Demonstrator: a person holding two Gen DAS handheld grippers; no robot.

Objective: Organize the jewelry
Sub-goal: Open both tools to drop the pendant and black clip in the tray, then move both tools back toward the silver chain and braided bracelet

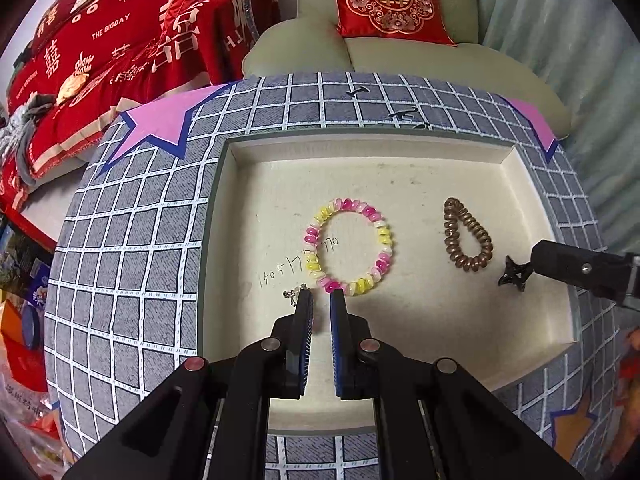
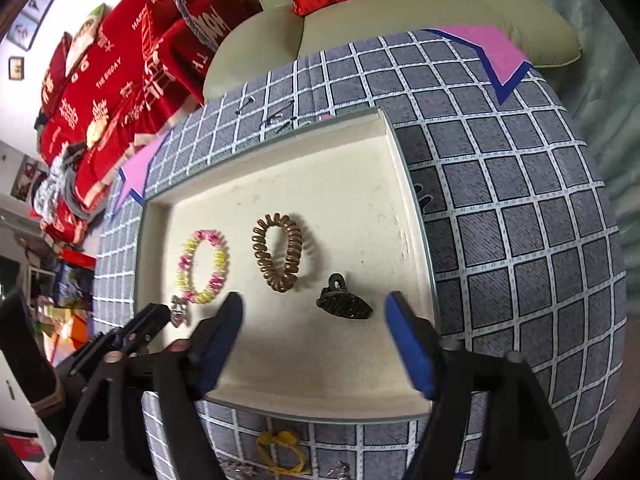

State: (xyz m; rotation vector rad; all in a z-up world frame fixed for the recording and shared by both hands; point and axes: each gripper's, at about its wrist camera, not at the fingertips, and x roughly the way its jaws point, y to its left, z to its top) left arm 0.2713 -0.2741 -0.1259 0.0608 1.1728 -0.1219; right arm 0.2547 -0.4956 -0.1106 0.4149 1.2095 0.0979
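Now left gripper (image 1: 321,296) fingers nearly closed over tray (image 1: 360,148); right gripper (image 2: 314,312) fingers spread around hair claw (image 2: 344,306).

The tray (image 1: 248,184) is cream-white, with faint dark handwriting on its floor. In it, the beaded bracelet (image 1: 349,246) alternates pink, yellow and white. Right of the bracelet, the spiral hair tie (image 1: 467,236) is bronze-brown. Further right, the claw clip (image 2: 344,305) is black. Under the tray, the cloth (image 1: 132,240) is grey-blue denim print crossed by a white grid, with pink stars (image 1: 160,122) edged in blue at its far corners. Both grippers are black with blue pads (image 2: 408,344). Beyond the tray, the cushion (image 1: 390,0) is red with a gold medallion, on a pale green sofa (image 1: 320,40). A yellow cord (image 2: 282,454) lies on the cloth at the tray's near side.
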